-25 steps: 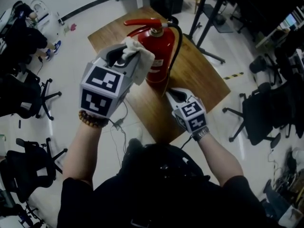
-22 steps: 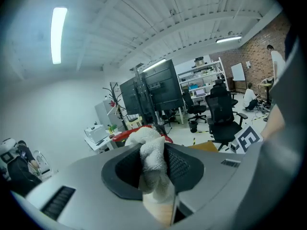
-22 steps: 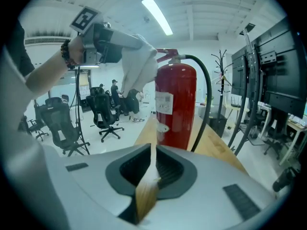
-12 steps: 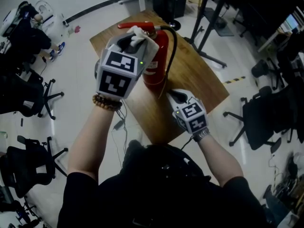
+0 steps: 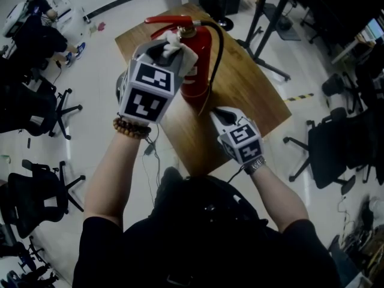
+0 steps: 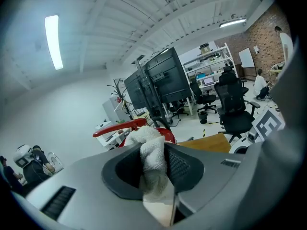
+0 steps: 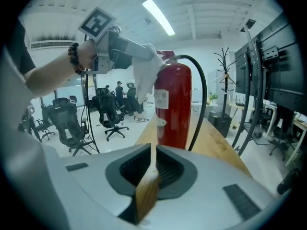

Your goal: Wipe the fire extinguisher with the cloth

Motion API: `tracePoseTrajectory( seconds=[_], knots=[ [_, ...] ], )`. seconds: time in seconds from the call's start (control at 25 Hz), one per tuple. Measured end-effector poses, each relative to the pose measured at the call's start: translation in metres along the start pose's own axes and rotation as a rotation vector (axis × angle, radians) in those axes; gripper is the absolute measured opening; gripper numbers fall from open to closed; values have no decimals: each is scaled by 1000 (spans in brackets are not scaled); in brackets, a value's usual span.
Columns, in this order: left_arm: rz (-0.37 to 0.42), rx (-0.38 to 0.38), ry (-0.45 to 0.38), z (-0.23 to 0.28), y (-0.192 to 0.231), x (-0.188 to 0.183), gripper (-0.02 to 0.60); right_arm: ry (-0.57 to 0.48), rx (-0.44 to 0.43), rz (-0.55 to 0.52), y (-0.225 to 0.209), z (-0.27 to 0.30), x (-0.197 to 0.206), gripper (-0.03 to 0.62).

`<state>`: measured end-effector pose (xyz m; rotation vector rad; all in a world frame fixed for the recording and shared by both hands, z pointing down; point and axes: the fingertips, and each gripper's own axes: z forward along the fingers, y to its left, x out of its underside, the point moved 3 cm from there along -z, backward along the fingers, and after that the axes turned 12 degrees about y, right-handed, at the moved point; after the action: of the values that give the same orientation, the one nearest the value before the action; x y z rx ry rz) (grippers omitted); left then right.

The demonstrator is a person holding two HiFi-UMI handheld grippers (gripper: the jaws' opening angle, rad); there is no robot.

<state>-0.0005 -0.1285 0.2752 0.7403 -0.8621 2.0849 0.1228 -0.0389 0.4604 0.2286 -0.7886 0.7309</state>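
Observation:
A red fire extinguisher (image 5: pixel 200 71) with a black hose (image 5: pixel 221 47) stands upright on a small wooden table (image 5: pixel 252 95). My left gripper (image 5: pixel 171 48) is shut on a white cloth (image 5: pixel 180 54), which it presses against the extinguisher's upper left side, just under the red lever (image 5: pixel 171 20). In the left gripper view the cloth (image 6: pixel 154 157) is bunched between the jaws, with the lever (image 6: pixel 120 129) behind it. My right gripper (image 5: pixel 217 114) hangs shut and holding nothing over the table, near the extinguisher's base. In the right gripper view the extinguisher (image 7: pixel 175 104) rises ahead, cloth (image 7: pixel 146 73) at its top.
The table stands on a pale floor with black office chairs at the left (image 5: pixel 36 119) and right (image 5: pixel 336 143). A black stand's legs (image 5: pixel 264 17) pass behind the table. A cable (image 5: pixel 150 152) lies on the floor beside the table's near edge.
My left gripper has carried the cloth from the extinguisher's left flank up to just under the lever. The right gripper has stayed by the base.

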Motion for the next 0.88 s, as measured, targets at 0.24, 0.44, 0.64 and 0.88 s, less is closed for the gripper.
tracePoseTrajectory(
  seconds=[0.24, 0.44, 0.64, 0.88],
  knots=[
    [-45, 5, 54, 4, -6, 22, 100, 13, -20, -11, 3, -2, 9, 41],
    [-107, 58, 123, 26, -18, 51, 100, 24, -30, -11, 6, -1, 12, 41],
    [-121, 56, 149, 48, -24, 69, 100, 36, -24, 6, 6, 3, 14, 41],
    [-119, 64, 144, 60, -26, 84, 100, 64, -7, 30, 6, 13, 16, 41]
  ],
)
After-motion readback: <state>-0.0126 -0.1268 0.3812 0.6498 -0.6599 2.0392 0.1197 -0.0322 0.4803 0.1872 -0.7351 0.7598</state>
